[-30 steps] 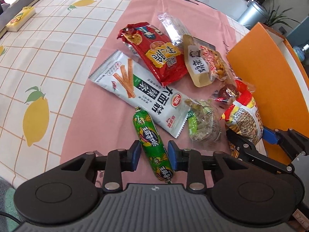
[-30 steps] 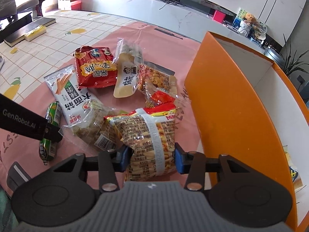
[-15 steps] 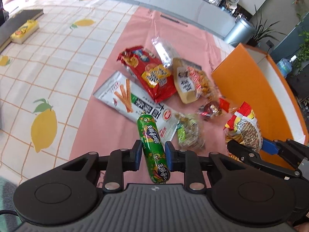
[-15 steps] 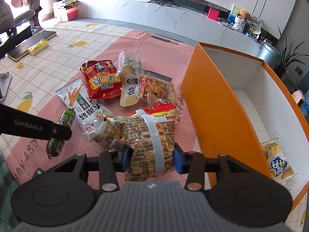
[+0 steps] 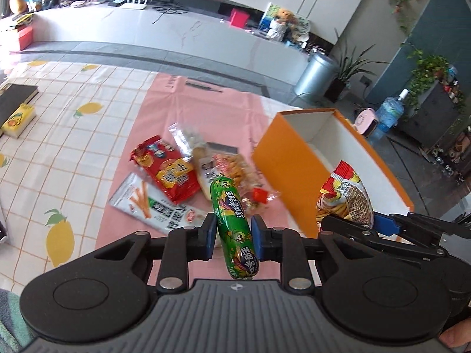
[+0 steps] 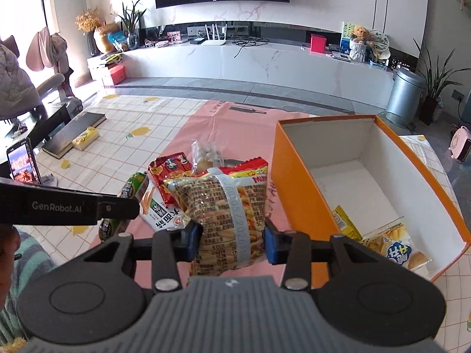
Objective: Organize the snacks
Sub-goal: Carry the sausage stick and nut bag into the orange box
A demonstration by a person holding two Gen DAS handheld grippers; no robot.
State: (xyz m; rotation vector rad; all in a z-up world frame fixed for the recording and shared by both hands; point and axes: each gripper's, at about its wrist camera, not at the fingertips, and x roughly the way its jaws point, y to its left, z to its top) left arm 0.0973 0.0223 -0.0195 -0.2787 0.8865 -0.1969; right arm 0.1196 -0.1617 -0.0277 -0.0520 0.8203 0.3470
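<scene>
Bright daylight from a window on the left, slight motion blur, strong fisheye bending at the edges.

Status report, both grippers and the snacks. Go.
Left gripper shut on green sausage. Right gripper shut on noodle packet. Orange box open alongside, two packets inside. Nothing in the way.

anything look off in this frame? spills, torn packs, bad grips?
No spills or tears visible. The green sausage sits skewed in the left tongs, gripped off-centre, its near end overhanging. The noodle-snack bag looks squarely held in the right tongs.
</scene>
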